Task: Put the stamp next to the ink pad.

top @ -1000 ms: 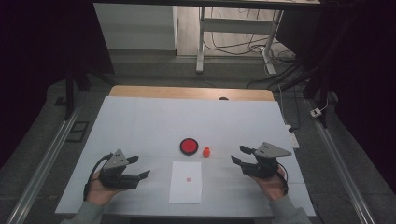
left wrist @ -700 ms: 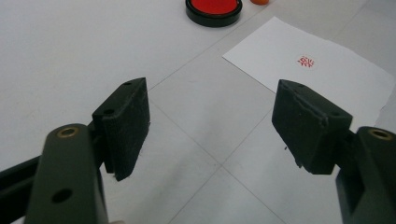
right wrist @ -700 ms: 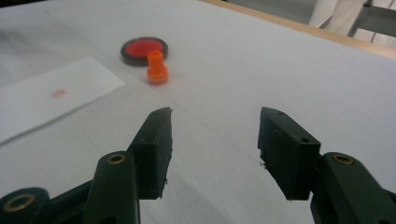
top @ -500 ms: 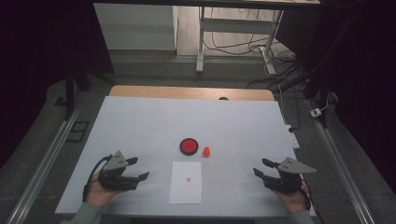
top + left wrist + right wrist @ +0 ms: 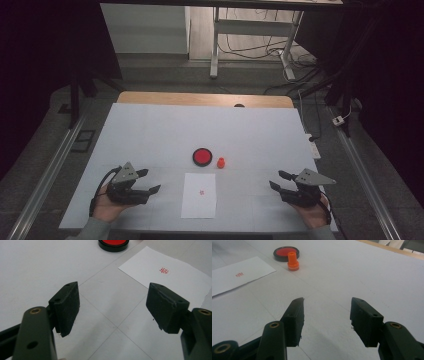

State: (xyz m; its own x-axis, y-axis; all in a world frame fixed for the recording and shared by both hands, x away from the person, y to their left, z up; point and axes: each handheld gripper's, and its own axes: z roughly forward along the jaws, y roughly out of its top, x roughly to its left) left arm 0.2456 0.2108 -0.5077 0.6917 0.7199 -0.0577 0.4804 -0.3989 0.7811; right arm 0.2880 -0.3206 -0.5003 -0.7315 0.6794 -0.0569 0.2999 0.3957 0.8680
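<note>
A round red ink pad (image 5: pixel 202 156) in a black case sits mid-table, with a small orange stamp (image 5: pixel 221 162) upright just to its right. In front of them lies a white paper sheet (image 5: pixel 199 195) bearing a red stamp mark (image 5: pixel 201 192). My left gripper (image 5: pixel 151 180) rests open on the table left of the sheet, jaws wide with nothing between them (image 5: pixel 112 307). The right gripper (image 5: pixel 275 179) stands open near the front right, well apart from the stamp (image 5: pixel 293 262) and the pad (image 5: pixel 284 252), and its jaws (image 5: pixel 327 320) are empty.
The white tabletop (image 5: pixel 150 130) ends in a wooden strip (image 5: pixel 205 99) at the back, where a small dark object (image 5: pixel 239 105) sits. A white power strip (image 5: pixel 312 145) lies off the right edge. Metal rails (image 5: pixel 45 180) run along both sides.
The right gripper has drawn away from the stamp, moving right and toward the front edge of the table. The left gripper has stayed put.
</note>
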